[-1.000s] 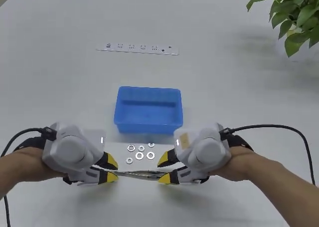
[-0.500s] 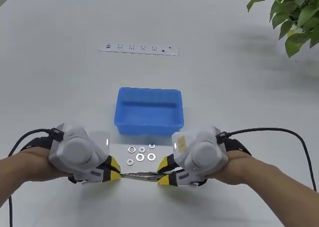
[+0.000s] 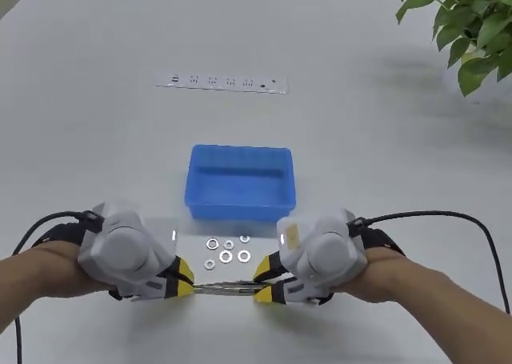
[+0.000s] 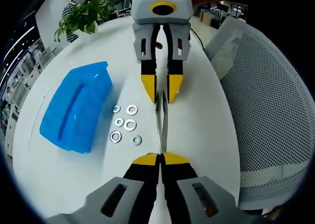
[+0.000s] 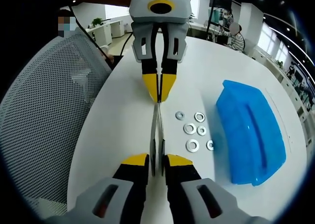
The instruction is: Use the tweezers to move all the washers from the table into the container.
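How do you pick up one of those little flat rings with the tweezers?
Take the washer nearest the tweezers by its rim, coming straight down: one tip through the hole, the other outside. It lies flat on the table, so it probably offers no side edge to pinch.

Plant (image 3: 472,16) cut off at corner

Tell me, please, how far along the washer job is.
Nothing looks done: the blue container looks empty, and all six washers lie on the table beside it. In hand: the tweezers, clamped at opposite ends by the left gripper and right gripper. Every washer is left to move.
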{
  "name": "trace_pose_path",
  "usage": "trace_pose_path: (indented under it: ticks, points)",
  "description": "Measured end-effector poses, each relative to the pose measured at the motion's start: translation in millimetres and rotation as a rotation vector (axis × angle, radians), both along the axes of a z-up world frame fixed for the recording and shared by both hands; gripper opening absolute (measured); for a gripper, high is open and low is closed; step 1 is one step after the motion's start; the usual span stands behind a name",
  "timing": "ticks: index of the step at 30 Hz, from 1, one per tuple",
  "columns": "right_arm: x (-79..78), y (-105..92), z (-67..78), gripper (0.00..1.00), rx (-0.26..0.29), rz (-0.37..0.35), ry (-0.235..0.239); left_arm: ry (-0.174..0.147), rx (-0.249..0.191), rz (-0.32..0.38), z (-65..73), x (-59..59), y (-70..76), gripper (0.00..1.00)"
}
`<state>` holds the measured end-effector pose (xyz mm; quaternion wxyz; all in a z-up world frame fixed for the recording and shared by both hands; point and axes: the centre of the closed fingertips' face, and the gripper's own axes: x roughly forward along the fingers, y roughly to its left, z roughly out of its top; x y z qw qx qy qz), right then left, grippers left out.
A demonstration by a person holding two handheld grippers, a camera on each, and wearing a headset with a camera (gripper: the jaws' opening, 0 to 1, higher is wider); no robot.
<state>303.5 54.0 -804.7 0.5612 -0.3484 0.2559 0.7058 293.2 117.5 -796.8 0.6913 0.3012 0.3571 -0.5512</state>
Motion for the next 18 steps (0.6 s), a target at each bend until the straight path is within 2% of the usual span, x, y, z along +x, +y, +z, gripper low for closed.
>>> trace_pose_path:
  ticks: [18]
  points:
    - [-4.6,11.7,2.7,0.15,0.020,0.021,-0.013,-0.055,0.031,-0.033,34.5,-1.8,-7.9,0.05]
